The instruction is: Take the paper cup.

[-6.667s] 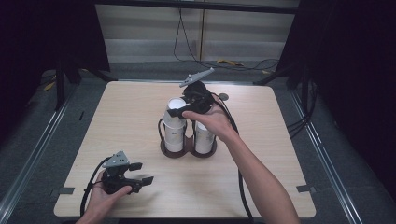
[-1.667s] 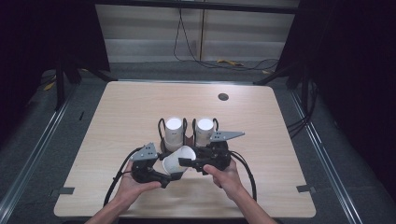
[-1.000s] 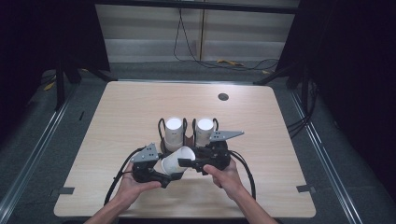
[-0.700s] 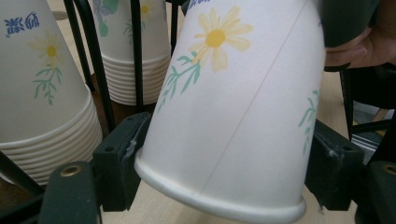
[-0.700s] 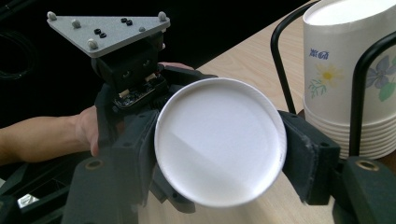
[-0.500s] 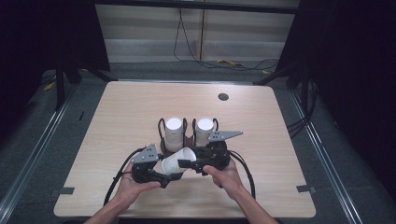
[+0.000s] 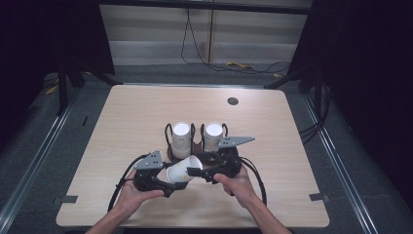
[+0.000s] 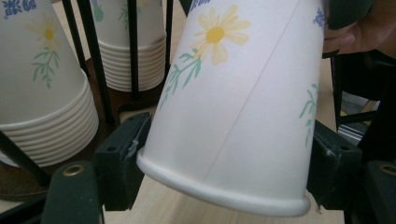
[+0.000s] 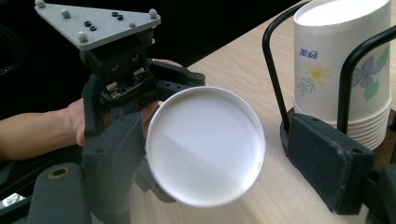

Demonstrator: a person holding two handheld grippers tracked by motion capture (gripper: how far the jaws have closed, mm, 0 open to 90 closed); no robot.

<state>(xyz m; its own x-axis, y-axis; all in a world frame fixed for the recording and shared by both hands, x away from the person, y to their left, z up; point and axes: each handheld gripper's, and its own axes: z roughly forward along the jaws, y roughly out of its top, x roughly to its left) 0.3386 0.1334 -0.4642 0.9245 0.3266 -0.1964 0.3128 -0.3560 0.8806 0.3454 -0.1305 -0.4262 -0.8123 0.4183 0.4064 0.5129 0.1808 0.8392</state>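
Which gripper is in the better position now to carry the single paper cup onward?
Probably the left gripper: its jaws, just closing, press both sides of the paper cup near the rim. The right gripper has just been opening, with a gap beside the cup's base.

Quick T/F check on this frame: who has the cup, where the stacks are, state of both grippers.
1. The left gripper is shut on the cup. True; its pads press the cup near the rim, and its jaws have just been closing.
2. The right gripper clamps the cup. False; its jaws have just been opening, with a gap beside the cup's base.
3. Two cup stacks stand in a wire rack. True.
4. The cup stands upright on the table. False; it is tilted, held above it.
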